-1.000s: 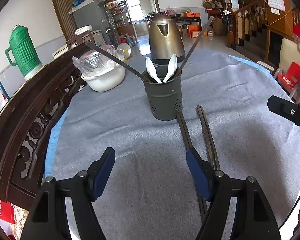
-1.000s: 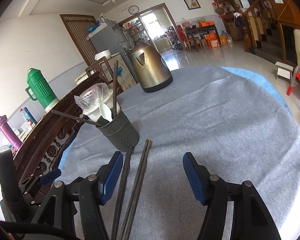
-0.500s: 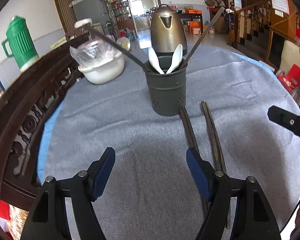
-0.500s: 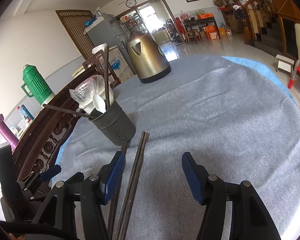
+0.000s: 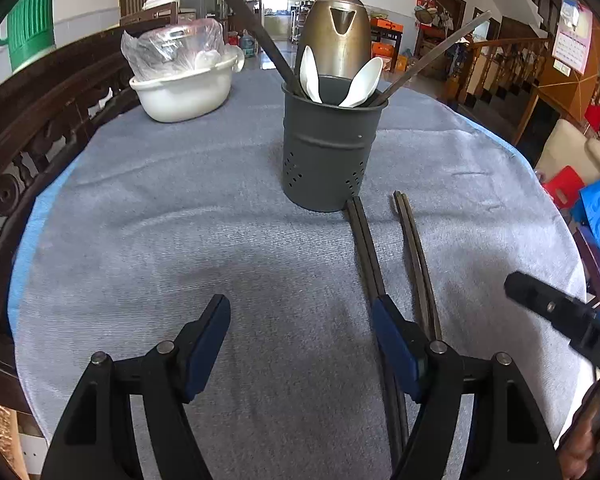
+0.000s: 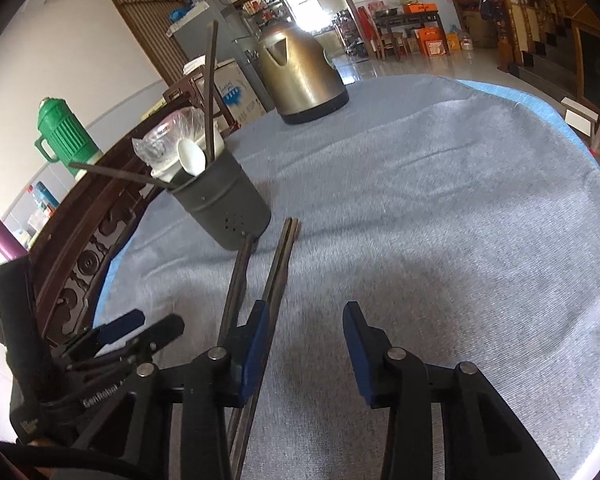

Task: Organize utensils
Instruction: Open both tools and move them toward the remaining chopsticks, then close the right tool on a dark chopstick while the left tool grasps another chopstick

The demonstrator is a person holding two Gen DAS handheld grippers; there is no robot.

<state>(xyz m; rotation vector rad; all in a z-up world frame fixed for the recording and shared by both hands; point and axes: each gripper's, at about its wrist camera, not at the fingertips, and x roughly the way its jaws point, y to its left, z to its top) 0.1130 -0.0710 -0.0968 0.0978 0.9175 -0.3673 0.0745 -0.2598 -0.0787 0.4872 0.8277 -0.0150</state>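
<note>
Both grippers dropped closer to cloth; right gripper (image 6: 304, 344) jaws just been closing, nothing between yet. Left gripper (image 5: 300, 344) spread, empty. Chopsticks (image 5: 414, 256) lie centre-right, below holder (image 5: 332, 152). Step: approach; next needs centring on a pair.

one dark grey perforated metal utensil holder (image 5: 328, 156) stands on the blue-grey cloth. in it are two white plastic spoons (image 5: 362, 82) and two long dark chopsticks (image 5: 432, 54) leaning out to opposite sides. four more dark chopsticks lie on the cloth as two pairs: one pair (image 5: 364, 244) ending at the holder's base, one pair (image 5: 416, 256) beside it. there is one bronze metal kettle (image 5: 338, 36), one white plastic basin (image 5: 184, 88) covered with clear film, and one green ribbed thermos jug (image 6: 66, 136).
</note>
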